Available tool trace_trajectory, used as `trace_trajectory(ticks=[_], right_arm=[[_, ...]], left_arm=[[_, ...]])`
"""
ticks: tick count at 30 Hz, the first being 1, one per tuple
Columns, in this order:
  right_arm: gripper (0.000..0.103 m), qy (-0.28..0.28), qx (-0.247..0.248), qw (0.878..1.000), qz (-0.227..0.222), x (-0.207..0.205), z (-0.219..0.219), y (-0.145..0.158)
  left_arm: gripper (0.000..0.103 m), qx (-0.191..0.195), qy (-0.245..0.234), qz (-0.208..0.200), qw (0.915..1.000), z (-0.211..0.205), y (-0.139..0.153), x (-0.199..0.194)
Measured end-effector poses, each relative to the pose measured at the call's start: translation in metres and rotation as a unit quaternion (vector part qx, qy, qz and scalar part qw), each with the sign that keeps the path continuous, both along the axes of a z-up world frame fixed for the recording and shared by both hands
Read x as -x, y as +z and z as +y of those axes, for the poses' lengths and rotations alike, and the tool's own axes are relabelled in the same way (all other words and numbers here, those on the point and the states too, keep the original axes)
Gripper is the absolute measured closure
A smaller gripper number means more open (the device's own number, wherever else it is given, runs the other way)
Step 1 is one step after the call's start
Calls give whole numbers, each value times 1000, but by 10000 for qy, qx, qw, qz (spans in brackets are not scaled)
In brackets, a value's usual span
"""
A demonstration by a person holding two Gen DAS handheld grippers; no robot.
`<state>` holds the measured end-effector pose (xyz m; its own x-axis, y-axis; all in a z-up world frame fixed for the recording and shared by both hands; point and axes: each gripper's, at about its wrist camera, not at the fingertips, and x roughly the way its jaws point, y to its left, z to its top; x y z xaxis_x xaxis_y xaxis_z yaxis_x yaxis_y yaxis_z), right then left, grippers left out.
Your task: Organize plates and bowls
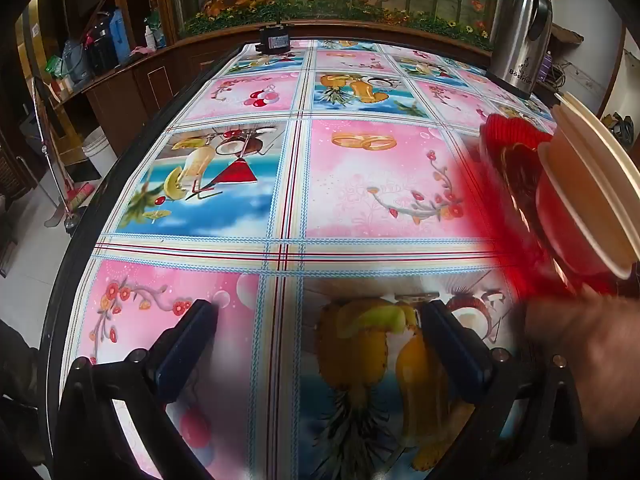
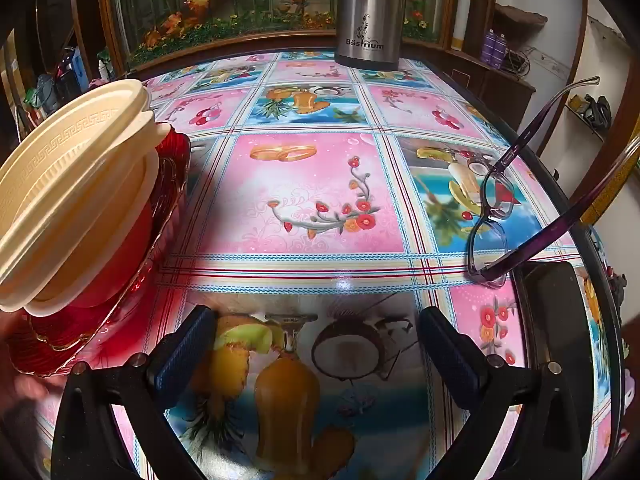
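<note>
Cream and red dishes (image 2: 76, 208) form one tilted stack at nine o'clock in the right wrist view, a bare hand (image 1: 576, 364) beneath it. Left gripper (image 1: 318, 320) and right gripper (image 2: 316, 326) hang wide, empty; judged best to wait until the stack rests flat. Counted: two cream pieces, at least two red ones, one flask (image 2: 368, 12), one spectacles (image 2: 496, 216)

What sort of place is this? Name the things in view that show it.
Probably a dining room in a home: a table under a fruit-print tablecloth, a steel thermos and a wooden cabinet cluttered with household bottles, with a broom leaning nearby.
</note>
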<state>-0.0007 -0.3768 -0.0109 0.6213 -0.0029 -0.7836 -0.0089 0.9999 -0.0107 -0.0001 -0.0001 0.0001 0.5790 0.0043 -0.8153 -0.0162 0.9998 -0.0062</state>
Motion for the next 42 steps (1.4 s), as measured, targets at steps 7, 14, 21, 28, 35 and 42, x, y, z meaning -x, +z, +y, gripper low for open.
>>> trace_trajectory(ticks=[7,14,21,28,35,42], right_arm=[[1,3,-14,10000,15,2,-2,0],[1,4,9,10000,14,5,-3,0],[1,301,8,9995,2,-1,10,0],[1,302,8,9995,1,-2,9,0],[1,301,8,9995,0,-2,9,-1],[1,301,10,9995,0,-2,10,-1]], left_arm=[[0,6,0,0,10000,0,0,0],[0,10,1,2,10000,0,0,0],[0,12,1,3,10000,0,0,0],[0,11,0,2,10000,0,0,0],[0,12,-1,2,10000,0,0,0],[0,13,0,0,10000,0,0,0]])
